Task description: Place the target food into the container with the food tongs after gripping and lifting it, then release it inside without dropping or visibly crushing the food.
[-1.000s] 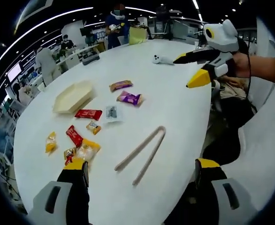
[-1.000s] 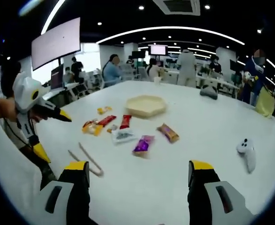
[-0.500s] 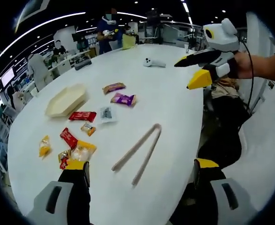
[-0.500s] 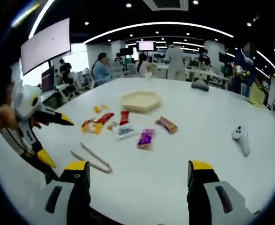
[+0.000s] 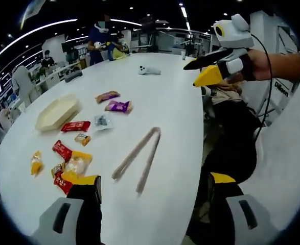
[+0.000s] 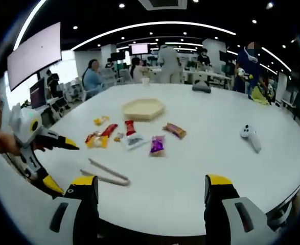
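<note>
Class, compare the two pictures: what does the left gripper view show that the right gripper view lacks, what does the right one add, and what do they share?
Left gripper view: the right gripper seen from outside, jaws apart, held up in a hand. Right gripper view: the left gripper seen from outside, jaws apart, and a big wall screen. Shared: the white table, tongs lying untouched, the cream hexagonal container, scattered snack packets and a white controller.

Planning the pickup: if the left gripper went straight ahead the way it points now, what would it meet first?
Probably the tongs, lying on the white table just ahead between its open jaws. The left gripper sits above the table's near edge, so depth is uncertain; it might pass over them.
</note>
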Action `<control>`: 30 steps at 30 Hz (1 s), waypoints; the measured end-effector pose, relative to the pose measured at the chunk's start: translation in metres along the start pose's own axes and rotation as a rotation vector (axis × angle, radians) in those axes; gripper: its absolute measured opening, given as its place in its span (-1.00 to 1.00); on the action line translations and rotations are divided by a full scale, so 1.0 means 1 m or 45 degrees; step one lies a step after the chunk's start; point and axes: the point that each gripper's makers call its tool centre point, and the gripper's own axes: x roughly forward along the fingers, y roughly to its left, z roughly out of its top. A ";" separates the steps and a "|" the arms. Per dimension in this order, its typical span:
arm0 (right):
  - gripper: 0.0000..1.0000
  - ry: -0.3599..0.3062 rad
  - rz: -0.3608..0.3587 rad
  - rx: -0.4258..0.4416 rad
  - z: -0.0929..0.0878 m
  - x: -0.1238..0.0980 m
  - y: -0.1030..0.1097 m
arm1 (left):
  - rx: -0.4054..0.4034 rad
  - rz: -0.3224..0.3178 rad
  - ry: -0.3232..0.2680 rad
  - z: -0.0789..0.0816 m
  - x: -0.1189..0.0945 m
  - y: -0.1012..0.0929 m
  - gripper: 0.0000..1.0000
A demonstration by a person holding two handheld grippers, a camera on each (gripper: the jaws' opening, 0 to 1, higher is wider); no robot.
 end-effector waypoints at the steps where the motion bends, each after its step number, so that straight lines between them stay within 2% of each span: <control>1: 0.73 0.000 0.004 0.001 0.000 0.000 -0.001 | 0.003 -0.001 0.007 -0.001 0.001 0.000 0.67; 4: 0.73 -0.001 0.025 -0.021 -0.001 0.003 -0.004 | 0.019 0.017 0.022 0.000 0.005 0.004 0.58; 6: 0.73 0.001 0.042 -0.069 -0.002 0.007 -0.009 | 0.010 0.020 0.021 0.001 0.008 0.004 0.51; 7: 0.73 0.004 0.044 -0.134 -0.002 0.010 -0.015 | 0.006 0.021 0.022 0.001 0.009 0.004 0.48; 9: 0.72 0.039 0.074 -0.175 -0.003 0.012 -0.020 | -0.038 0.048 0.082 -0.003 0.009 0.005 0.45; 10: 0.72 -0.015 0.086 -0.183 0.003 0.014 -0.024 | -0.044 0.064 0.038 0.005 0.008 0.005 0.45; 11: 0.72 -0.010 0.099 -0.180 0.001 0.016 -0.026 | -0.055 0.070 0.005 0.010 0.009 0.005 0.44; 12: 0.72 0.000 0.105 -0.178 0.000 0.017 -0.027 | -0.060 0.061 0.023 0.008 0.011 0.004 0.42; 14: 0.72 0.000 0.153 -0.173 -0.002 0.020 -0.030 | -0.057 0.036 0.061 0.004 0.014 -0.001 0.42; 15: 0.72 -0.014 0.192 -0.180 0.000 0.021 -0.028 | -0.064 0.040 0.072 0.003 0.013 -0.002 0.34; 17: 0.72 -0.018 0.260 -0.212 -0.001 0.024 -0.027 | -0.079 0.094 0.049 0.009 0.010 -0.001 0.26; 20: 0.72 -0.037 0.341 -0.224 -0.001 0.029 -0.030 | -0.147 0.134 0.068 0.011 0.013 -0.001 0.32; 22: 0.72 -0.064 0.386 -0.219 0.001 0.032 -0.030 | -0.132 0.163 0.102 0.010 0.016 0.000 0.26; 23: 0.72 -0.063 0.407 -0.237 -0.001 0.034 -0.031 | -0.095 0.176 0.145 0.008 0.020 -0.001 0.27; 25: 0.71 -0.041 0.415 -0.274 -0.004 0.037 -0.034 | -0.092 0.166 0.173 0.007 0.025 -0.006 0.27; 30: 0.71 -0.073 0.457 -0.226 0.001 0.033 -0.034 | -0.058 0.175 0.202 0.007 0.029 -0.005 0.19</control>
